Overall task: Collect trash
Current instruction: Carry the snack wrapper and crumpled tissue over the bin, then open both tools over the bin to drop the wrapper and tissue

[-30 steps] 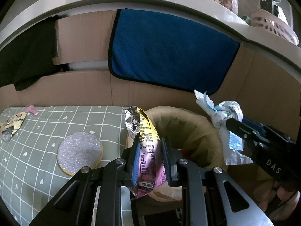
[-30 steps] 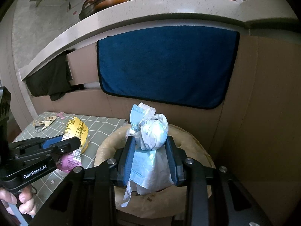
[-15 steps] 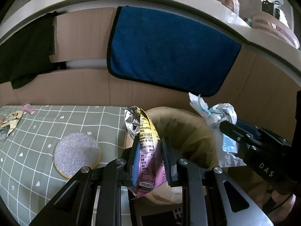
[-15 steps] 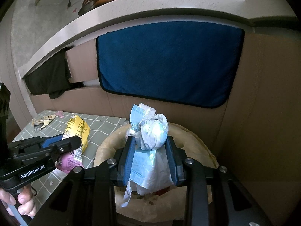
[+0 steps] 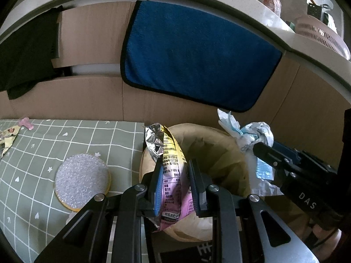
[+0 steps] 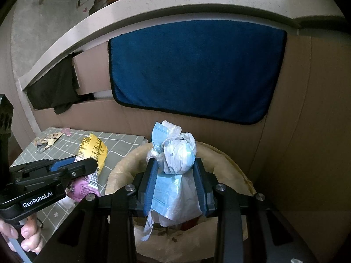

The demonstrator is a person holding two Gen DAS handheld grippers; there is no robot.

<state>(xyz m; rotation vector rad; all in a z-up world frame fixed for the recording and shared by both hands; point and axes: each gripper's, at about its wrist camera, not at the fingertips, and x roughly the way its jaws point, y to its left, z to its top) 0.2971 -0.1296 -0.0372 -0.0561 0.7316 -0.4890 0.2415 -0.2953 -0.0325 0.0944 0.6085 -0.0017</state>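
Little has changed over the last second: both grippers are held almost where they were, each load carried unchanged. The left gripper (image 5: 174, 184) is kept clenched on a snack wrapper (image 5: 170, 171), held upright between the fingers (image 5: 156, 186) just over the near rim of the bin (image 5: 230, 153). The right gripper (image 6: 175, 184) is kept clamped on a wad of tissue (image 6: 177, 164) with blue paper hanging from it, poised above the bin's mouth (image 6: 230, 171).

Since neither item has been let go, the drop is judged as not yet made; both pieces seem placed for release, the wad more squarely over the opening than the wrapper, which may catch the rim.

On the checked surface (image 5: 33, 153) a round pad (image 5: 82, 182) and torn scraps (image 5: 8, 133) are left, well apart from the bin; the scraps are probably still to be collected.
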